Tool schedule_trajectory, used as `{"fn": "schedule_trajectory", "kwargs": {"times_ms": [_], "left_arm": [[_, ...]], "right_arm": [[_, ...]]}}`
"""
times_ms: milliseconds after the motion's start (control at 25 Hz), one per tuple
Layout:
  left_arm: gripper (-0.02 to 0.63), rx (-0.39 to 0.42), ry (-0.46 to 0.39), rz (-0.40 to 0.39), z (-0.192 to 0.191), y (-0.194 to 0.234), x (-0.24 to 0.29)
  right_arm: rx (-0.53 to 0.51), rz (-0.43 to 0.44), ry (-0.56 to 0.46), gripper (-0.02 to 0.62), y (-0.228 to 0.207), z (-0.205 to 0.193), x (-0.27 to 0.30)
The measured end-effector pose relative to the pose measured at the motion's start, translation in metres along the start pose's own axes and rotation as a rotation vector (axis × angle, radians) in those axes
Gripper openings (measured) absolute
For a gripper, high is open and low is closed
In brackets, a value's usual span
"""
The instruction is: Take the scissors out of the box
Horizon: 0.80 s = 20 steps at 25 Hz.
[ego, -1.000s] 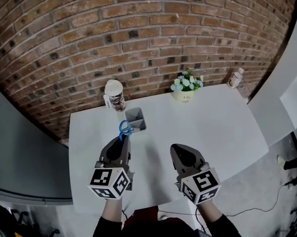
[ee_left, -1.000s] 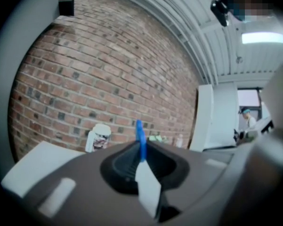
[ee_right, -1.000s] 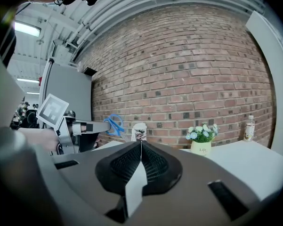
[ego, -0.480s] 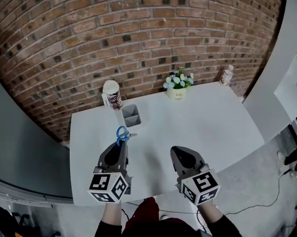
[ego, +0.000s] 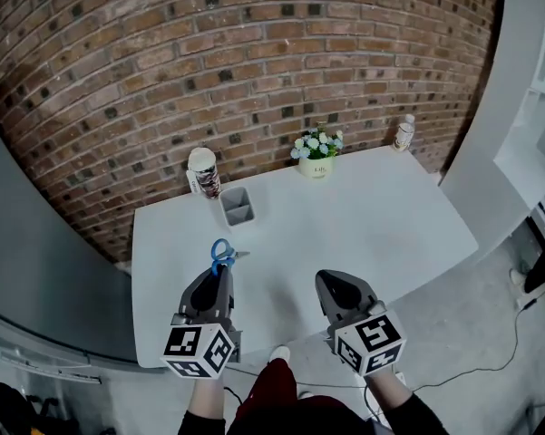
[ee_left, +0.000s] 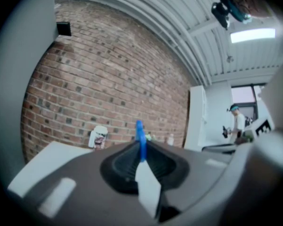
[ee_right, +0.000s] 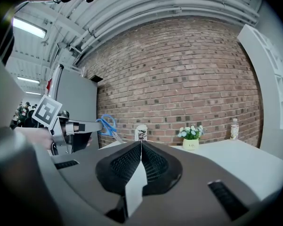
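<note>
The scissors (ego: 222, 251) have bright blue handle loops and a grey metal blade. The box (ego: 237, 208) is plain grey and the bench (ego: 390, 225) is white. The left tool (ego: 220, 268) and the right tool (ego: 330, 280) are dark grey with black ribbed pads, and each has a cube patterned with black-and-white square markers. The brick wall (ego: 254, 53) is red-brown with pale mortar lines. The flowers (ego: 316, 142) are white and pale blue over green leaves, in a cream pot.

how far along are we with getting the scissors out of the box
Done: the blue-handled scissors are out of the grey box, which stands farther back on the table. In hand: the left gripper is clamped on them, held in the air. Left: probably just setting them down. The right gripper is shut and empty.
</note>
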<state>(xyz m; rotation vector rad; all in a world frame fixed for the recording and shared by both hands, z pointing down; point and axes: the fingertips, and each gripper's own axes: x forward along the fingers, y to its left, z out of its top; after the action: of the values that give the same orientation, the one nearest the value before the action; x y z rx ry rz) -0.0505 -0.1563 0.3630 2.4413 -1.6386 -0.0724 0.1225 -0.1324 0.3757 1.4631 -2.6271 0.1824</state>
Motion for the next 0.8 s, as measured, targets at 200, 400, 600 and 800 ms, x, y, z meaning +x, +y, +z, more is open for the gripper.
{"fn": "schedule_trajectory", "kwargs": {"times_ms": [200,400,600,800], "left_arm": [[0.029,0.000,0.001,-0.003,-0.006,-0.010,-0.016],[0.029,0.018,0.004,-0.009,-0.009,-0.020,-0.030],[0.029,0.023,0.012,-0.019,-0.015,-0.030,-0.042],[0.029,0.036,0.022,-0.037,-0.020,-0.042,-0.052]], "right_arm": [[-0.005,-0.004,-0.007,0.008,0.005,-0.002,-0.017],[-0.003,-0.005,-0.008,0.009,0.012,-0.005,-0.031],[-0.001,-0.010,-0.020,0.009,0.015,-0.005,-0.046],[-0.002,-0.026,-0.027,0.009,0.015,-0.007,-0.060]]}}
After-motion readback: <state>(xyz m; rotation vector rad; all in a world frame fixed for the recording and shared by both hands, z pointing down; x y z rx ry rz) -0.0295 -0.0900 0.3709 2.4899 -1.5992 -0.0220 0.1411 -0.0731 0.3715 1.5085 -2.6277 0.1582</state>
